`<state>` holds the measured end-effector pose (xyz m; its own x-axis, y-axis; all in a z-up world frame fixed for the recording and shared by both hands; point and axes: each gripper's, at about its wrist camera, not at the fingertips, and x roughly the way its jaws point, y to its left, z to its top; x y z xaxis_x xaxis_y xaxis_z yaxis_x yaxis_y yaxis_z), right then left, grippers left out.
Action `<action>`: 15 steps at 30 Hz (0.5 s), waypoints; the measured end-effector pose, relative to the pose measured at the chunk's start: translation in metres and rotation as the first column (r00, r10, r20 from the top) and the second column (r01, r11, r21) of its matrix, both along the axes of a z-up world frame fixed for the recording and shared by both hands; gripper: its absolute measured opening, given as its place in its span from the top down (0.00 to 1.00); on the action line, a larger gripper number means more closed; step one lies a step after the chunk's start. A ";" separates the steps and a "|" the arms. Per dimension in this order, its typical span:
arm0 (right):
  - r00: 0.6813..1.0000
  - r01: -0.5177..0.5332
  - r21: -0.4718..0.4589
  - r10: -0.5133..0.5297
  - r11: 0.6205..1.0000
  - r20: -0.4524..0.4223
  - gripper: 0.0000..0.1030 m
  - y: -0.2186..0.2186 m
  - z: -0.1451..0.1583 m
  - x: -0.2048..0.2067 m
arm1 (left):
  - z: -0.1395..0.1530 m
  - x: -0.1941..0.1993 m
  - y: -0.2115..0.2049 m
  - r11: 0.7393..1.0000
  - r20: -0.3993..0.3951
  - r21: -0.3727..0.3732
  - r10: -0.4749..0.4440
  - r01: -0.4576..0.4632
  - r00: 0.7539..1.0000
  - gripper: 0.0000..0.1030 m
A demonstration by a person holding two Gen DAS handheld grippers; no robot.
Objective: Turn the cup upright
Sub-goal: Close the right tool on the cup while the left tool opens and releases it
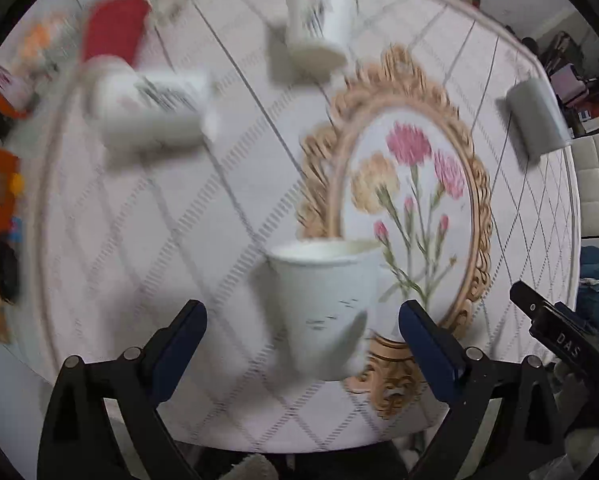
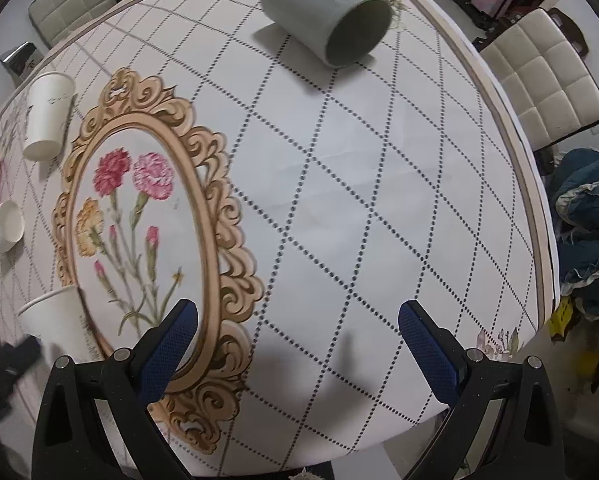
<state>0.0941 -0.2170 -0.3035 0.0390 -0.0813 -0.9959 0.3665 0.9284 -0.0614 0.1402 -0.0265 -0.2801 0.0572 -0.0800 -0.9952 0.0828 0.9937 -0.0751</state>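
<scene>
Patterned tabletop (image 2: pixel 359 200) is carrying scattered cups; white paper cup (image 1: pixel 323 304) is standing upright between your left claw (image 1: pixel 301 320), spread wide, untouched. Your right claw (image 2: pixel 297 324) is hanging released, holding nothing.

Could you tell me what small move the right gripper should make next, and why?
Probably advance the right gripper toward the grey-green cup. That cup lies on its side near the table's far edge, mouth facing the camera, while the gripper's fingers are spread wide with only tablecloth between them. The white paper cup in front of the left gripper already stands upright.
</scene>
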 end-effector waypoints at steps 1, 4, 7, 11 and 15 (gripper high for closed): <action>1.000 -0.009 0.009 0.009 1.000 0.002 0.01 0.004 0.003 0.000 | 0.011 0.001 0.007 1.000 0.041 0.020 -0.006 0.005 0.999 0.05; 0.999 -0.050 0.037 0.050 0.998 0.009 0.01 0.020 0.011 0.000 | 0.030 0.001 0.038 0.997 0.129 0.073 -0.015 0.005 0.991 0.05; 0.994 -0.109 0.083 0.108 0.991 0.011 0.01 0.048 0.019 0.003 | 0.033 -0.013 0.072 0.990 0.186 0.136 -0.002 -0.024 0.982 0.05; 0.978 -0.209 0.138 0.208 0.968 0.018 0.01 0.097 0.027 0.009 | 0.028 -0.025 0.107 0.982 0.217 0.164 0.057 -0.094 0.975 0.00; 0.950 -0.311 0.132 0.311 0.941 0.021 0.01 0.142 0.028 0.014 | 0.008 -0.034 0.127 0.976 0.189 0.162 0.114 -0.145 0.975 0.00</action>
